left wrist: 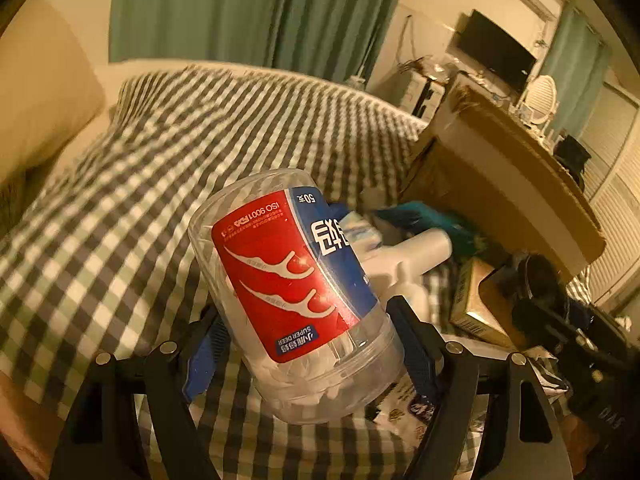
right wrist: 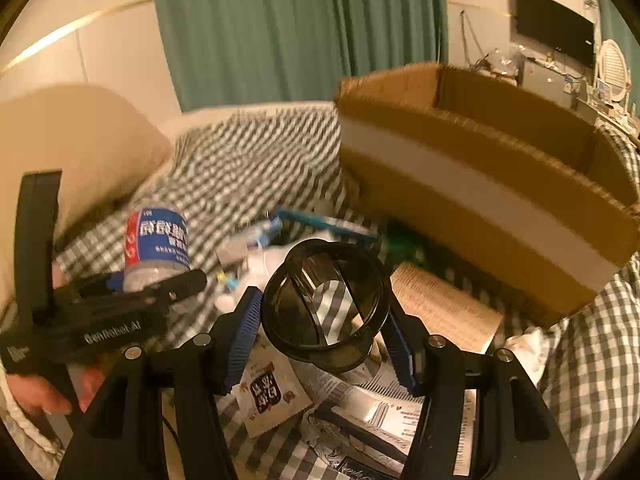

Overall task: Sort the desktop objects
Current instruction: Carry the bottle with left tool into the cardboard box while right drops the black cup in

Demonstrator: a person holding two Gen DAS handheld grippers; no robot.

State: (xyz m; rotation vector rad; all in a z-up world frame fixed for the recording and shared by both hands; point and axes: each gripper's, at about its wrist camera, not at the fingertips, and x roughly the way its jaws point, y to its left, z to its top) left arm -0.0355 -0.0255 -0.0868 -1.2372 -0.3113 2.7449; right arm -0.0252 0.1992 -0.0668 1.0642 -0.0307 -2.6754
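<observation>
Clamping floss-pick jar (left wrist: pixel 296 292) in left gripper (left wrist: pixel 308 344), right gripper (right wrist: pixel 324 328) holding dark lid (right wrist: pixel 326 304)

Two grippers: the left gripper (left wrist: pixel 308 344) and the right gripper (right wrist: pixel 320 320). One clear floss-pick jar (left wrist: pixel 296 296) at the centre of the left view, one dark round holder (right wrist: pixel 326 306) at the centre of the right. One cardboard box (right wrist: pixel 480 184), upper right. One white bottle (left wrist: pixel 412 252). One tan carton (right wrist: pixel 444 308). One green curtain (right wrist: pixel 296 28) (top centre). The printed packets at the bottom are too jumbled to count.
</observation>
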